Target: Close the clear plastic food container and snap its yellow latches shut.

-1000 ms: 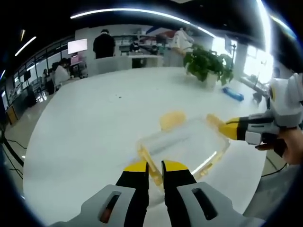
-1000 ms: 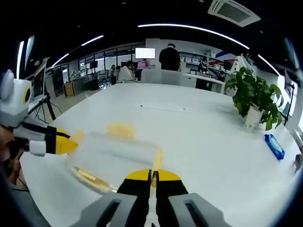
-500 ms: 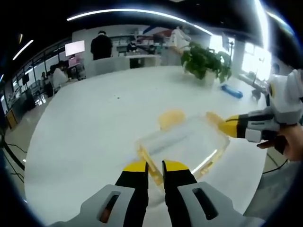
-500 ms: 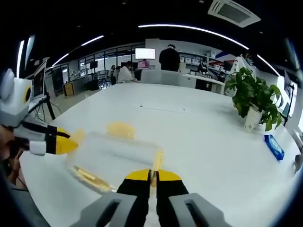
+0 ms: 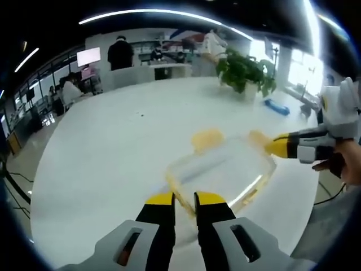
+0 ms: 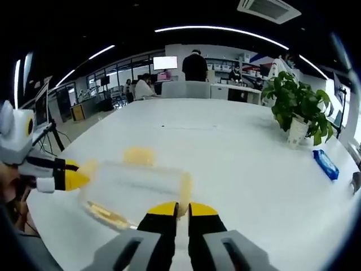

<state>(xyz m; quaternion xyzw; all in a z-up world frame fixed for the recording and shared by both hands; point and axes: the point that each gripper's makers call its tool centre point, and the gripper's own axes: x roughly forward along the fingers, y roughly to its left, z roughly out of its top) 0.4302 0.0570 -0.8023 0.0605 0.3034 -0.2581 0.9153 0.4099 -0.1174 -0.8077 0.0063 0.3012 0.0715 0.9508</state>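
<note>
The clear plastic container lies flat on the white table, its yellow latches splayed outward. My left gripper has its jaws nearly together over the latch on the container's near edge. In the right gripper view it comes in from the left beside another latch. My right gripper shows a narrow gap, and a latch stands just past its tips, not pinched. Seen from the left gripper view, the right gripper sits against the latch. The far latch is untouched.
A potted plant and a small blue object sit at the table's far right. Open tabletop stretches beyond the container. People stand and sit at a counter in the background. A hand holds the right gripper.
My right gripper's jaws have parted a little and let go of the latch they pinched. Both views have shifted slightly. The container has stayed in place.
</note>
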